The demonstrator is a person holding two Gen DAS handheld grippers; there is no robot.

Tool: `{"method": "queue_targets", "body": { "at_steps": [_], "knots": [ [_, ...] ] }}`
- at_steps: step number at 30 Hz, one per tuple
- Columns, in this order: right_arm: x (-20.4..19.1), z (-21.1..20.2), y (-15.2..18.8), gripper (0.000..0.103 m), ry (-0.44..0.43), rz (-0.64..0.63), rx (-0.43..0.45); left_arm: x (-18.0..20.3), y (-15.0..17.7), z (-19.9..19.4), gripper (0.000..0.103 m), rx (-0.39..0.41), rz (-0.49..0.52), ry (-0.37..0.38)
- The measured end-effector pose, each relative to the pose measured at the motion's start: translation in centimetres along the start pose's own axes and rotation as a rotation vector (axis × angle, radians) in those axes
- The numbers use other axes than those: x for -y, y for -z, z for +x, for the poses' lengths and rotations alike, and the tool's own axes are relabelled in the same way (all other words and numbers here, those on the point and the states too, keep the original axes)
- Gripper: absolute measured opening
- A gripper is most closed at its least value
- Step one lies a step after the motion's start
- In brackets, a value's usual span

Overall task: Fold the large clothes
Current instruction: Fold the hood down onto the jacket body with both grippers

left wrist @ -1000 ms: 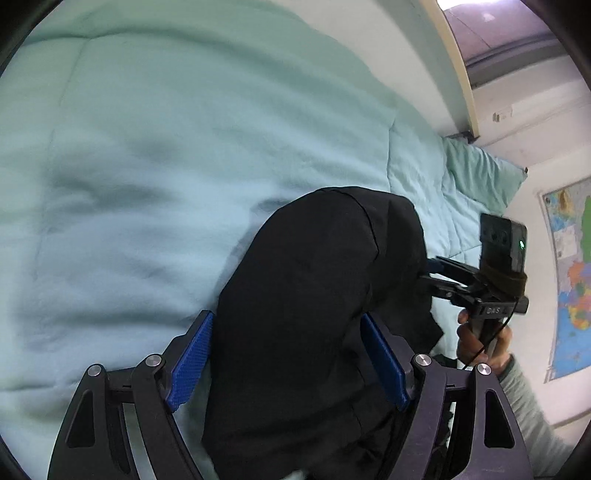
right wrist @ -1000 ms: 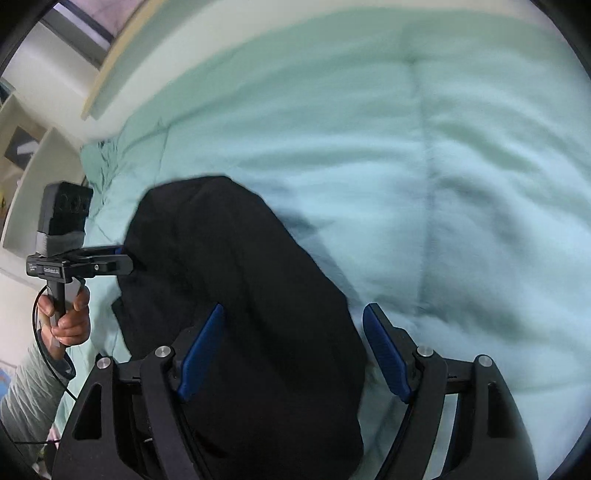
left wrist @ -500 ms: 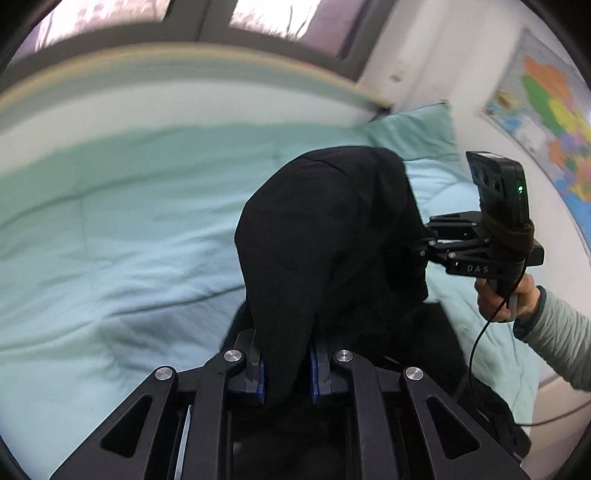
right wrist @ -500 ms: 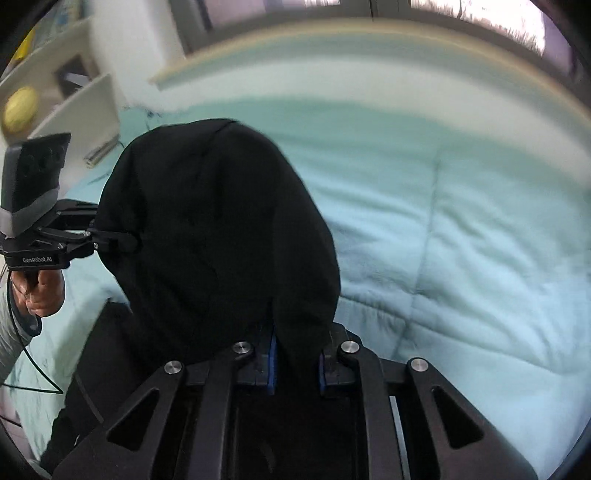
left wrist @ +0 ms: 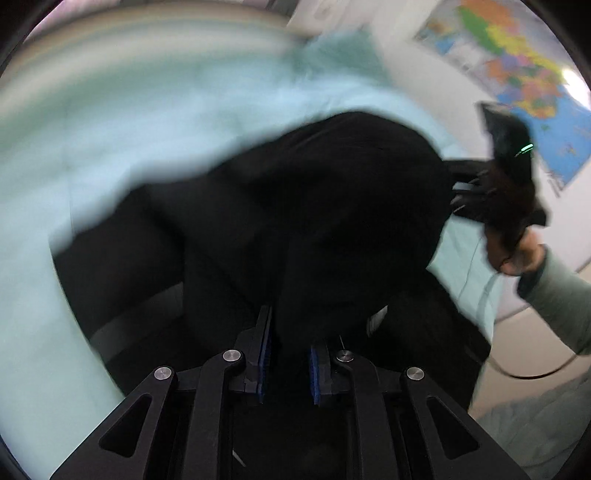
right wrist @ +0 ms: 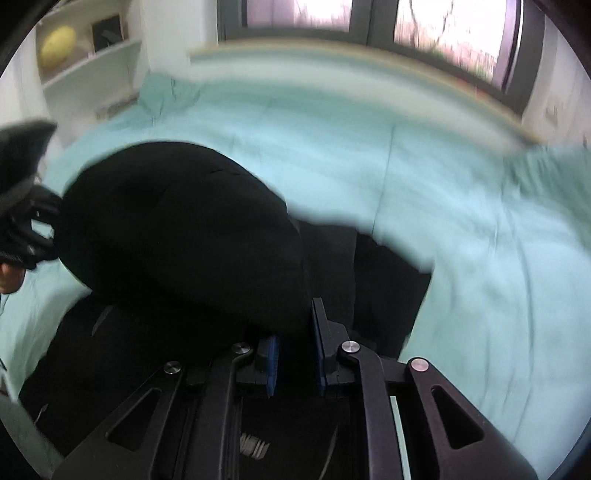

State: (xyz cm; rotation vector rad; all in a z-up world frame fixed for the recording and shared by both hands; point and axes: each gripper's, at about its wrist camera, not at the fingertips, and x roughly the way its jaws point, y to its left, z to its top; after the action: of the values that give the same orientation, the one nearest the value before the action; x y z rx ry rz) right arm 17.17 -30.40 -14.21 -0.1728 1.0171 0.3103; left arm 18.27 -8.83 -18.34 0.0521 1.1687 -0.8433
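A large black garment (left wrist: 295, 206) hangs lifted over a bed with a pale green quilt (left wrist: 110, 129). My left gripper (left wrist: 290, 354) is shut on a bunch of its cloth, the blue pads pinching the fabric. In the right wrist view the same black garment (right wrist: 177, 229) billows up from my right gripper (right wrist: 295, 350), which is shut on another bunch of it. Each view shows the other gripper at the cloth's far edge: the right one (left wrist: 461, 195) with a hand (left wrist: 517, 254) and grey sleeve, the left one (right wrist: 40, 229) at the left border. Both pictures are motion-blurred.
The green quilt (right wrist: 424, 206) covers the whole bed, with a pillow (right wrist: 166, 96) at its head. Windows (right wrist: 424, 33) run behind the bed. White shelves (right wrist: 88, 55) with a yellow object stand at the left, and a coloured wall map (left wrist: 517, 74) hangs at the right.
Both grippers were open around the black garment, then shut on it. They have since lifted it and swung it across the bed, so more of the cloth now hangs free.
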Motion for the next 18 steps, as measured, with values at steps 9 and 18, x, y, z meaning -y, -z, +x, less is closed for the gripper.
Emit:
{"method": "queue_targets", "body": {
  "at_steps": [9,18],
  "knots": [
    [4.0,-2.7,-1.5,0.042,-0.052,0.152,-0.021,-2.7,1.2,-4.7,0.017,0.085,-0.156,-0.016],
    [3.5,0.0,-12.3,0.051,-0.109,0.241,0.054,-2.2,-10.2,-5.8,0.022,0.237,-0.092,0.061]
  ]
}}
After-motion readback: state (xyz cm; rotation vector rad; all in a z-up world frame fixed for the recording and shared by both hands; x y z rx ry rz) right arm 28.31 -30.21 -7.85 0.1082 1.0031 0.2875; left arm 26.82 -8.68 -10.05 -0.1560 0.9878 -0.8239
